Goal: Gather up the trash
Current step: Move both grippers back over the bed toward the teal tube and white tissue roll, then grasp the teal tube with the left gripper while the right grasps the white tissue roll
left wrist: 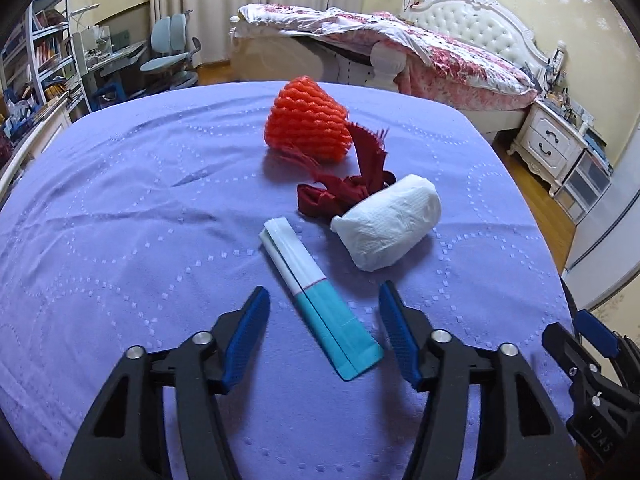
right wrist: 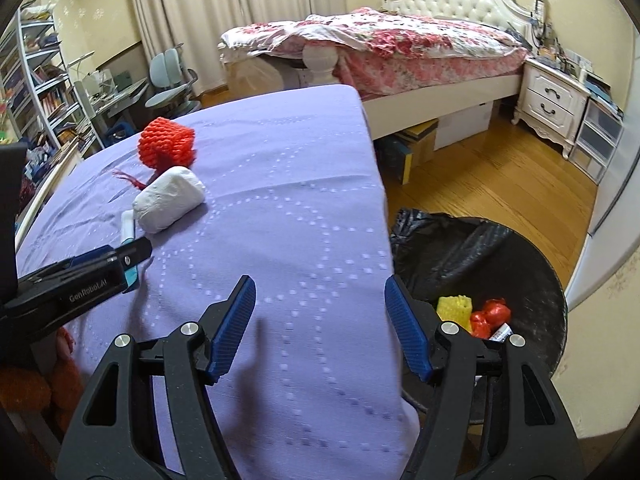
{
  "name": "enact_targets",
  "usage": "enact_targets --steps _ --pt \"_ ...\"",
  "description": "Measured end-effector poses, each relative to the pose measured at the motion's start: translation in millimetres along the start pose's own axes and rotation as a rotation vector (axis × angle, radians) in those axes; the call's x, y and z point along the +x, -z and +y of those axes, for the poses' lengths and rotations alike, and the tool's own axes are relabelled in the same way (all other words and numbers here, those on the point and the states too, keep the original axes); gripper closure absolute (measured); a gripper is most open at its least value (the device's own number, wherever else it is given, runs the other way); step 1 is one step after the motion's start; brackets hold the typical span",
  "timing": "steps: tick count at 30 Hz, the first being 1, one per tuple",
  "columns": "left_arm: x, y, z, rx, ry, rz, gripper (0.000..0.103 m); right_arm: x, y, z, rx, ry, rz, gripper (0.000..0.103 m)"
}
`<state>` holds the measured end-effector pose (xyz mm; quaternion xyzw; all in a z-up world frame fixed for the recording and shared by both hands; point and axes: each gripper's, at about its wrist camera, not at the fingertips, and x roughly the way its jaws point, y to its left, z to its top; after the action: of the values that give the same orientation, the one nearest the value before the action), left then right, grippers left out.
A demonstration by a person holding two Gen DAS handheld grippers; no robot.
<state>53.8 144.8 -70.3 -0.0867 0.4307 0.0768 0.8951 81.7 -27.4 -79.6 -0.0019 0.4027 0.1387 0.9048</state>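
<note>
Some trash is already collected: a yellow foam net and red wrappers lie in the black-lined bin on the floor at 3 o'clock of the counter. Four pieces remain on the purple cloth: an orange foam fruit net, a dark red ribbon, a white paper wad and a teal-and-white packet. The left gripper points steeply down, its jaws apart and straddling the packet without touching it. The right gripper tilts down over the counter's 3 o'clock edge, jaws apart and empty.
</note>
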Motion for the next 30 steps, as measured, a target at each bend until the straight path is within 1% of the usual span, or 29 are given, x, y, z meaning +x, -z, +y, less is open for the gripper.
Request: enact_targets --steps 2,3,4,5,7,10,13,17,24,26,30 --pt "-1.1 0.0 3.6 0.017 0.002 -0.008 0.064 2.4 -0.9 6.9 -0.011 -0.007 0.008 0.037" --pt "-1.7 0.9 4.9 0.027 0.002 -0.011 0.066 3.5 -1.6 9.8 -0.014 -0.011 0.01 0.037" --pt "-3.0 2.6 7.4 0.042 0.003 -0.017 0.072 5.0 -2.0 13.4 -0.019 -0.016 0.014 0.037" --pt "-3.0 3.1 9.5 0.05 0.006 -0.02 0.075 6.8 -2.3 17.9 -0.026 -0.021 0.02 0.037" --pt "-4.1 5.0 16.3 0.055 0.023 -0.022 0.077 8.6 -2.6 23.7 -0.039 -0.029 0.027 0.037" --pt "-7.4 7.9 28.1 0.049 0.035 -0.026 0.078 13.5 -4.0 38.8 -0.066 -0.046 0.038 0.037" --pt "-8.6 7.4 38.0 0.032 0.031 -0.027 0.078 20.9 -5.5 56.0 -0.099 -0.059 0.046 0.031" --pt "-10.1 6.5 54.0 0.011 0.015 -0.027 0.078 32.2 -13.9 80.3 -0.126 -0.088 0.057 0.031" --pt "-13.8 7.3 85.8 -0.043 -0.007 -0.035 0.078 51.1 -30.9 118.2 -0.142 -0.107 0.056 0.031" --pt "-14.0 7.4 89.0 -0.051 -0.002 -0.038 0.078 55.5 -35.3 127.1 -0.144 -0.104 0.046 0.031" --pt "-14.0 7.4 87.2 -0.043 0.0 -0.042 0.078 64.2 -41.0 135.4 -0.13 -0.068 0.05 0.031"
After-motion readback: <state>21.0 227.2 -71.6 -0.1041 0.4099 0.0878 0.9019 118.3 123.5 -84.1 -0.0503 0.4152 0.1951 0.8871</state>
